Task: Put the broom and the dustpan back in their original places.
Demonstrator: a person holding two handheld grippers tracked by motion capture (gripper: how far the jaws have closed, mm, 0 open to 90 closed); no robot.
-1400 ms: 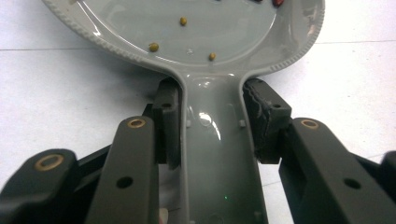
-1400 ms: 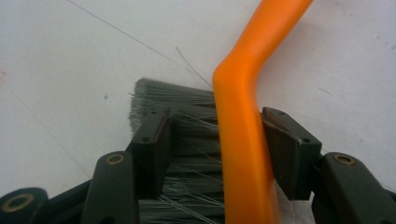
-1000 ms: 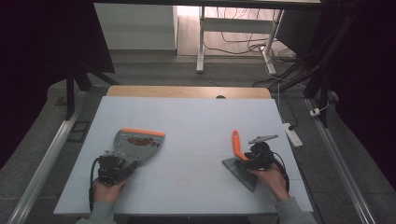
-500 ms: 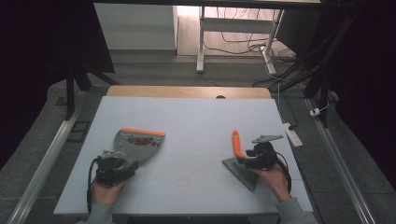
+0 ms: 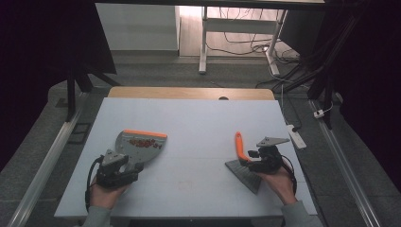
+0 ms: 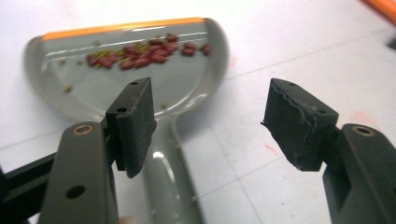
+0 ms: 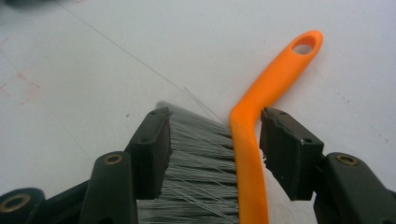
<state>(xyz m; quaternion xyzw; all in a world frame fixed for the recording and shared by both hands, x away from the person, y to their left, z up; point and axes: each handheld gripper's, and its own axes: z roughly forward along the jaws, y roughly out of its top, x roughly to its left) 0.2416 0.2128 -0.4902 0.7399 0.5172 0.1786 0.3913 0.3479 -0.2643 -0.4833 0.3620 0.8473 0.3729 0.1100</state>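
Note:
A grey dustpan [image 5: 139, 144] with an orange lip lies on the white table [image 5: 198, 118] at front left, with red and green beans [image 6: 144, 53] along its lip. My left gripper [image 5: 136, 165] hovers just above the pan's handle [image 6: 173, 163]. Its jaws have just been opening and stand apart [image 6: 208, 112], touching nothing. At front right lies a brush with an orange handle [image 7: 271, 79] and grey bristles [image 7: 201, 154]. My right gripper [image 5: 246, 161] straddles the brush, one pad over the bristles and the other close beside the handle [image 7: 215, 135], neither visibly pressing.
A wooden strip [image 5: 189, 93] runs along the table's far edge. A white power strip [image 5: 295, 135] lies on the floor at the right. Faint red marks [image 5: 182, 182] show on the table between the two hands. Metal rails flank the table on both sides.
My left gripper has lifted slightly and drawn back from the dustpan's handle, which stays flat on the table. The right hand and the brush have not moved.

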